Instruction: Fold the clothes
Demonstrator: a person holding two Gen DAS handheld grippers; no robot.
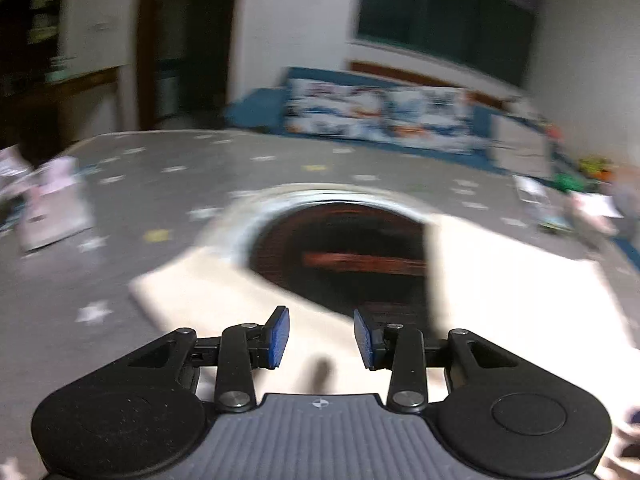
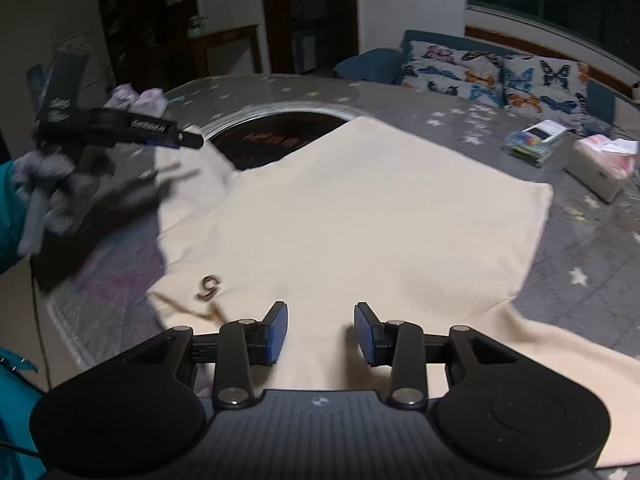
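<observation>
A cream garment [image 2: 360, 216] lies spread flat on the grey star-patterned table [image 2: 580, 264], partly covering a dark round inset [image 2: 276, 140]. A small dark print [image 2: 210, 283] marks its near left part. My right gripper [image 2: 321, 330] is open and empty, just above the garment's near edge. My left gripper [image 1: 321, 336] is open and empty over the garment [image 1: 520, 292], in a blurred view. It also shows in the right wrist view [image 2: 188, 141], held in a gloved hand above the garment's left sleeve.
A tissue box [image 2: 600, 164] and a colourful packet [image 2: 528, 146] sit at the table's right. Pink and white items [image 2: 138, 98] lie at the far left. A sofa with butterfly cushions [image 2: 500, 76] stands behind the table. The table's dark inset [image 1: 340, 256] lies ahead of the left gripper.
</observation>
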